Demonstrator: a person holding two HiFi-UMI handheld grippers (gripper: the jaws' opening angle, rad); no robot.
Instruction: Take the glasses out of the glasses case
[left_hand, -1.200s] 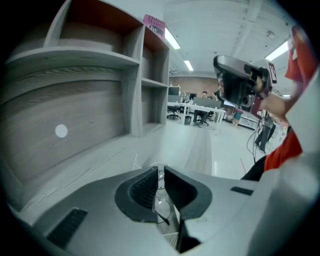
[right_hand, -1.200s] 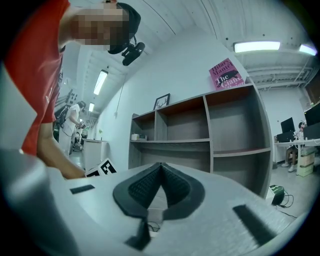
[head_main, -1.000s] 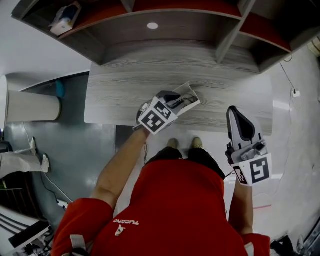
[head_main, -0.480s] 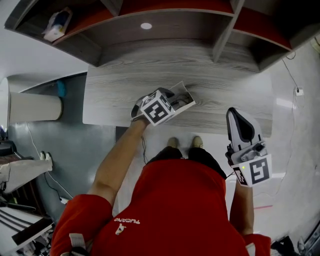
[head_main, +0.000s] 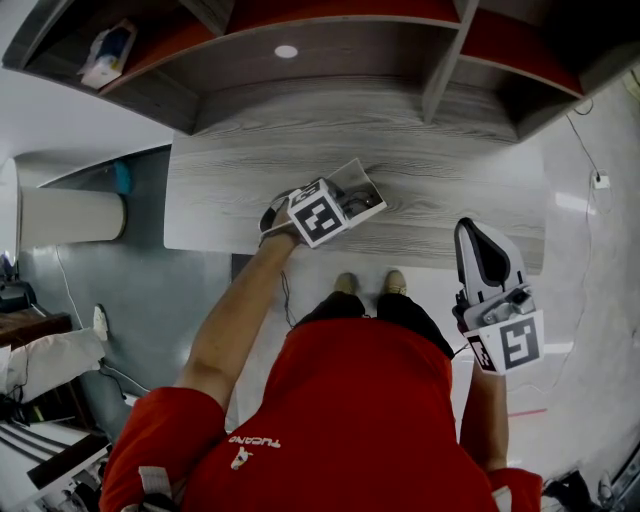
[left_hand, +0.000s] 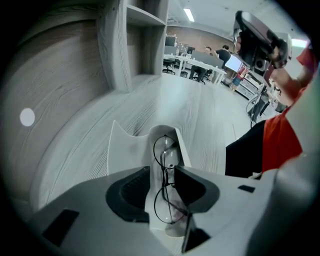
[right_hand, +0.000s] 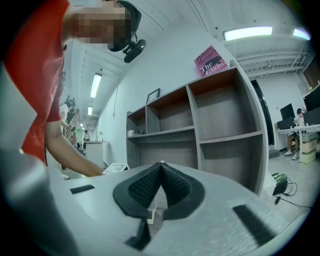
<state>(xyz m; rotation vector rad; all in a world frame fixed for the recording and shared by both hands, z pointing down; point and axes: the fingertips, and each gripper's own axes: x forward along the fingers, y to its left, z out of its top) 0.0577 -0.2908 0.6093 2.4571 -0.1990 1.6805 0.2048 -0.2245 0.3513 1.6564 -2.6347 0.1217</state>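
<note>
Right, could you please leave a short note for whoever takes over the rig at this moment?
Left gripper: open, jaws straddling the thin black wire-framed glasses, apparently not clamped.
Right gripper: shut, empty, held off the grey wood-grain desk.
The glasses lie in the open white glasses case on the desk.
Done: case open, left gripper in place.
Left: close on the glasses and lift them out.

1. Head view: the left gripper (head_main: 345, 207) covers most of the case (head_main: 360, 178).
2. Left gripper view: the gripper's body hides the case's near end and part of the glasses' (left_hand: 168, 167) lower lens.
3. Shelf item (head_main: 103, 52): too small to tell.
</note>
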